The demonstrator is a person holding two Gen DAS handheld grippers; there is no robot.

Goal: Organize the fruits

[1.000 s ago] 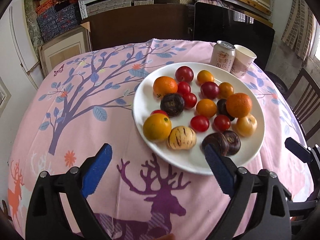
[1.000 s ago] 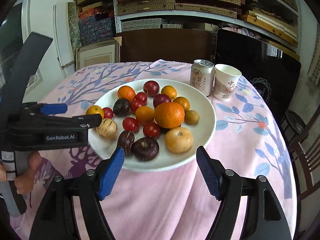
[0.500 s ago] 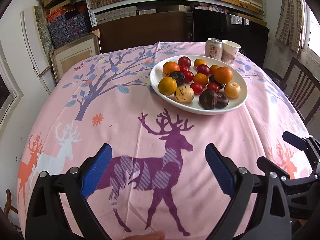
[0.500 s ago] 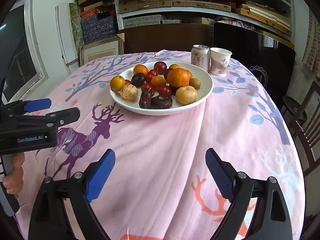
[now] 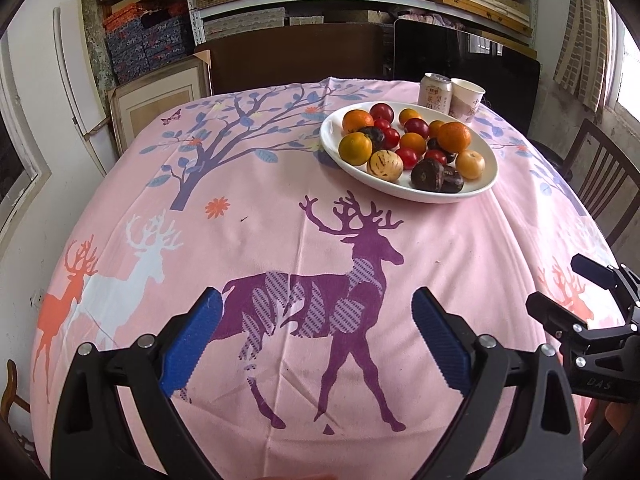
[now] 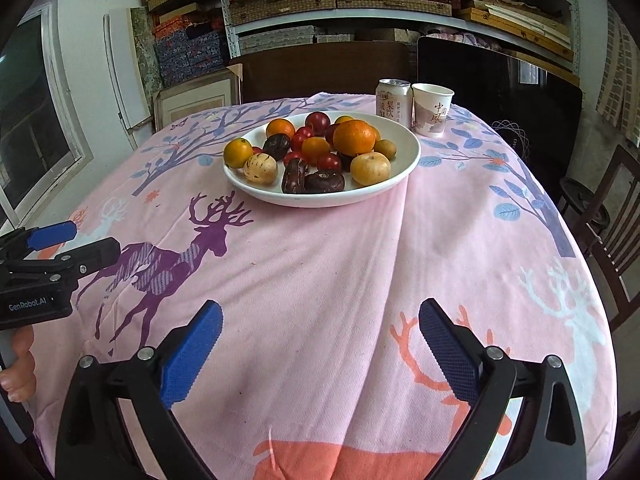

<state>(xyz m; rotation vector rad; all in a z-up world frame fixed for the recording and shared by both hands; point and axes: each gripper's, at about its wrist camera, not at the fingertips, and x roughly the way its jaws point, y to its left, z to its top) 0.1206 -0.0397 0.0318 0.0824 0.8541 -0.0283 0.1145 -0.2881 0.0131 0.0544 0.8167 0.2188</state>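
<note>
A white plate (image 5: 336, 152) (image 6: 408, 160) on the far side of the table holds several fruits: oranges (image 5: 454, 136) (image 6: 354, 137), red cherry tomatoes (image 5: 407, 157), dark passion fruits (image 5: 428, 175) (image 6: 324, 181), a striped pepino melon (image 5: 384, 165) (image 6: 260, 168) and a yellow round fruit (image 6: 370, 168). My left gripper (image 5: 318, 334) is open and empty, well short of the plate over the purple deer print. My right gripper (image 6: 320, 340) is open and empty, also near the front edge. Each gripper shows at the side of the other's view.
A drink can (image 5: 435, 89) (image 6: 393, 98) and a paper cup (image 5: 466, 96) (image 6: 432, 110) stand just behind the plate. A pink printed tablecloth (image 5: 260, 216) covers the table. Wooden chairs (image 5: 600, 176) stand at the right; shelves and frames line the back wall.
Both grippers have pulled back from the plate toward the table's front edge. They stay open and empty. The plate and fruits have not moved.
</note>
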